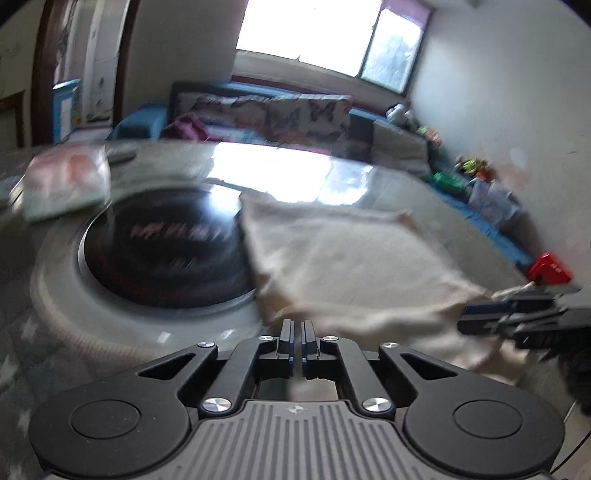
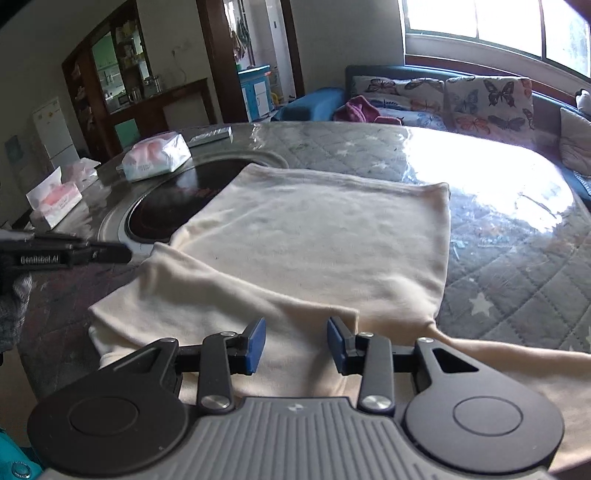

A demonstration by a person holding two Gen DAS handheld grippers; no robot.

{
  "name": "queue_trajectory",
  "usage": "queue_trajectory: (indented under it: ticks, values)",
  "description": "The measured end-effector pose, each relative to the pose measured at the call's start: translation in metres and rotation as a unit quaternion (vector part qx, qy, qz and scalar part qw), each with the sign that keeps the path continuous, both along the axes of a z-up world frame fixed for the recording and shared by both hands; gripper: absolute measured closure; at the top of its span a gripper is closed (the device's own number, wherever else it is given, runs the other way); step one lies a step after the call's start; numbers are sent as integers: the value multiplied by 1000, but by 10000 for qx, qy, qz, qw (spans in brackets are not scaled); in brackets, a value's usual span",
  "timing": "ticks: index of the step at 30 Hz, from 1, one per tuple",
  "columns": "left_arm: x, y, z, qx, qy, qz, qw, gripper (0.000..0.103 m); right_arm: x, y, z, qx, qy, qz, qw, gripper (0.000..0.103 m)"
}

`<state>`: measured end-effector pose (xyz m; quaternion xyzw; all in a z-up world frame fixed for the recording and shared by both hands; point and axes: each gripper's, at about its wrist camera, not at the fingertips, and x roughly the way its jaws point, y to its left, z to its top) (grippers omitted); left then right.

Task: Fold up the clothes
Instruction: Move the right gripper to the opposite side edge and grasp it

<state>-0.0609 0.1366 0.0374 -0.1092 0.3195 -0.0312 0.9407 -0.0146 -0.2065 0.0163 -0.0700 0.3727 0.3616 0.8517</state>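
Cream garment (image 2: 314,240) lay flat, partly folded; loose flap at 7 o'clock, far edge over black inset.

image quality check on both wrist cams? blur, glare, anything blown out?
Left wrist view: heavy motion blur over the cream garment and dark round inset, only the left gripper itself sharp; window blown out. Right wrist view: sharp, garment and right gripper crisp, but strong window glare on the table cover. Fisheye bending in both.

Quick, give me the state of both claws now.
Left claw: shut, nothing visibly held.
Right claw: open, empty, above the cream garment.
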Motion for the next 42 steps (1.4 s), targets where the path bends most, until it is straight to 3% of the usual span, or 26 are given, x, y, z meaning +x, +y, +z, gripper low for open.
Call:
queue_trajectory:
  ticks: [9, 14, 31, 37, 42]
  values:
    - [28, -16, -18, 126, 179, -210, 9995, 98, -23, 12, 3, -225, -247, 387, 9987, 66]
    - [23, -20, -20, 310, 117, -219, 9992, 98, -42, 18, -5, -698, -567, 539, 9945, 66]
    - [13, -69, -10, 525, -43, -880, 9947, 92, -51, -17, -5, -306, -480, -14, 9984, 70]
    - [19, -89, -10, 555, -39, -1128, 9921, 89, -45, -62, 10, -27, -555, -828, 9950, 70]
    - [23, -105, -10, 580, -36, -1334, 9894, 83, -30, -117, 1, -165, -508, -2039, 9775, 70]
